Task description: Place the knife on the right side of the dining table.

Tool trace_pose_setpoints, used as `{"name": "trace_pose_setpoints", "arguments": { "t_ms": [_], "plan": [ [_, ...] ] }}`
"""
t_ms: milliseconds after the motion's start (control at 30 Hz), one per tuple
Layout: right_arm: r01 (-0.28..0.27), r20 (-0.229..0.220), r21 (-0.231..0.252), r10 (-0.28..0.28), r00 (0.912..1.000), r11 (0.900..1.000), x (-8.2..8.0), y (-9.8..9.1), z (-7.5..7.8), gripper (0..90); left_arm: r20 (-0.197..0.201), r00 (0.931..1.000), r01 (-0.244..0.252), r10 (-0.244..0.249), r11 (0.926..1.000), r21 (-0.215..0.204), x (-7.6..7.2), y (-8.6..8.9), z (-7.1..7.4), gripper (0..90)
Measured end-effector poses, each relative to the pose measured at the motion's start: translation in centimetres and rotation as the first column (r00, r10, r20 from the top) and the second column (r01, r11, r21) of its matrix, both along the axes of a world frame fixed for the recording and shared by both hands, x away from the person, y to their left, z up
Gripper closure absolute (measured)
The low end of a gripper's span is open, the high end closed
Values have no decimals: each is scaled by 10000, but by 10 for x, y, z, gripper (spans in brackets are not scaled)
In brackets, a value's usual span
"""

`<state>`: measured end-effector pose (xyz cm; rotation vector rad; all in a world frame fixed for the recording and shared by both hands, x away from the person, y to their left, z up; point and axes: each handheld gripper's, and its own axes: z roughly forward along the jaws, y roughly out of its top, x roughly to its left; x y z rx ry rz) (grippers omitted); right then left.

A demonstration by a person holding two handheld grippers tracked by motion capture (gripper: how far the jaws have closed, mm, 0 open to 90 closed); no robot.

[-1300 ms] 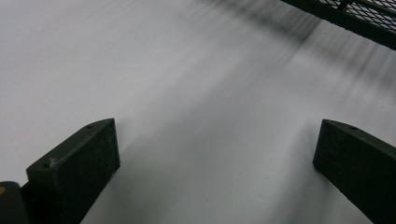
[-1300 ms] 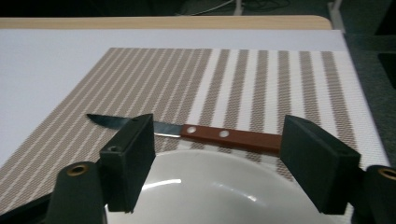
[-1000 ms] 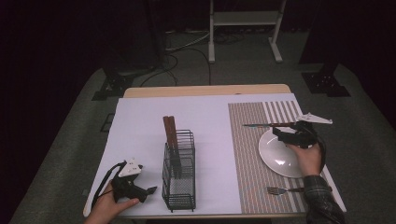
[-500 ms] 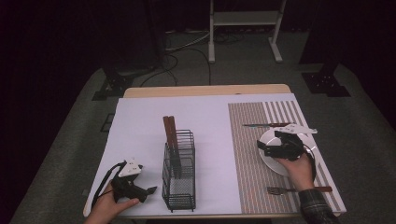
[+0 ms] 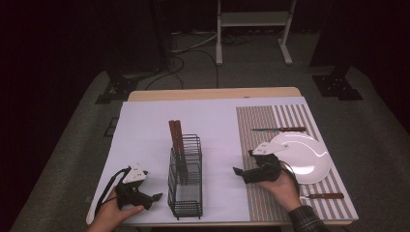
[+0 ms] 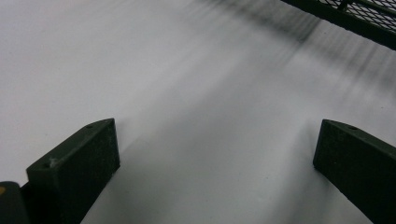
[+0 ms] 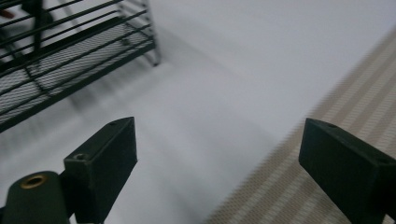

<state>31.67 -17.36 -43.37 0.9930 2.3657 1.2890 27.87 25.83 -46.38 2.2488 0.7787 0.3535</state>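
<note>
While the left gripper point(image 5: 153, 197) rests low on the white tabletop point(image 5: 145, 130) beside the wire rack point(image 5: 185, 180) in the high view, the right gripper point(image 5: 243, 167) hangs between that rack and the white plate point(image 5: 309, 157), pointing toward the rack. Its jaws have just been opening and stand wide with nothing between them. Two brown-handled utensils point(image 5: 175, 137) stand upright in the rack, probably sorted there; a knife point(image 5: 279, 129) lies beyond the plate and a fork point(image 5: 323, 195) at the striped mat's point(image 5: 263, 121) near edge, both untouched. Bare white surface lies open between rack and mat for travel.

From the left gripper view, that gripper point(image 6: 215, 154) is released, jaws spread over bare tabletop, with the rack's base point(image 6: 355, 18) at the upper right corner, well apart.

From the right gripper view, the gripper point(image 7: 219, 154) is spread and empty, straddling the mat's edge point(image 7: 299, 158), the rack point(image 7: 70, 56) ahead at upper left with clear surface between.
</note>
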Motion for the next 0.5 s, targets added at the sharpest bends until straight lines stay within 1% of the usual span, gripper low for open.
{"name": "trace_pose_setpoints", "arguments": {
  "t_ms": [33, 67, 100, 133, 167, 200, 233, 267, 300, 333, 367, 400, 433, 500],
  "plan": [
    [0, 0, 0, 0, 10000, 10000, 0, 0, 0, 99, 0, 10000, 0, 0, 10000, 0, 0, 0, 0, 0],
    [-444, -114, -46, 444, 9990, 9990, -5, 13, -3, 99, 1, 10000, 3, -3, 10000, 2, 0, 0, 0, 0],
    [-684, -205, -74, 683, 9975, 9976, -7, 19, -5, 99, 4, 10000, 1, -1, 10000, 2, 0, 0, 0, 0],
    [-910, -267, -122, 906, 9955, 9958, -10, 25, -7, 99, 4, 10000, 1, -1, 10000, 2, 0, 0, 0, 0],
    [-910, -267, -122, 906, 9955, 9958, -10, 25, -7, 99, 4, 10000, 2, -2, 10000, 6, 0, 0, 0, 0],
    [-1129, -314, -171, 1124, 9932, 9935, -13, 32, -9, 99, 4, 10000, 2, -2, 10000, 4, 0, 0, 0, 0],
    [-1600, -409, -404, 1583, 9865, 9863, -19, 44, -14, 99, 4, 10000, 1, -1, 10000, 3, 0, 0, 0, 0],
    [-1600, -409, -404, 1583, 9865, 9863, -19, 44, -14, 99, 2, 10000, 1, -1, 10000, 3, 0, 0, 0, 0],
    [-1981, -394, -642, 1959, 9798, 9781, -24, 55, -18, 95, 3, 10000, 0, 0, 10000, 3, 0, 0, 0, 0],
    [-1981, -394, -642, 1959, 9798, 9781, -24, 55, -18, 95, 3, 10000, 0, 0, 10000, 3, 0, 0, 0, 0],
    [-2092, -363, -750, 2070, 9777, 9750, -25, 59, -19, 95, 3, 10000, -1, 1, 10000, 6, 0, 0, 0, 0],
    [-2344, -368, -899, 2320, 9720, 9680, -29, 66, -22, 93, 8, 10000, 0, 0, 10000, 4, 0, 0, 0, 0],
    [-2344, -368, -899, 2320, 9720, 9680, -29, 66, -22, 93, 3, 10000, 3, -3, 10000, 2, 0, 0, 0, 0],
    [-2499, -378, -1085, 2472, 9682, 9622, -31, 72, -25, 93, 31, 10000, 4, -4, 10000, 16, 0, 0, 0, 0]
  ]
}}
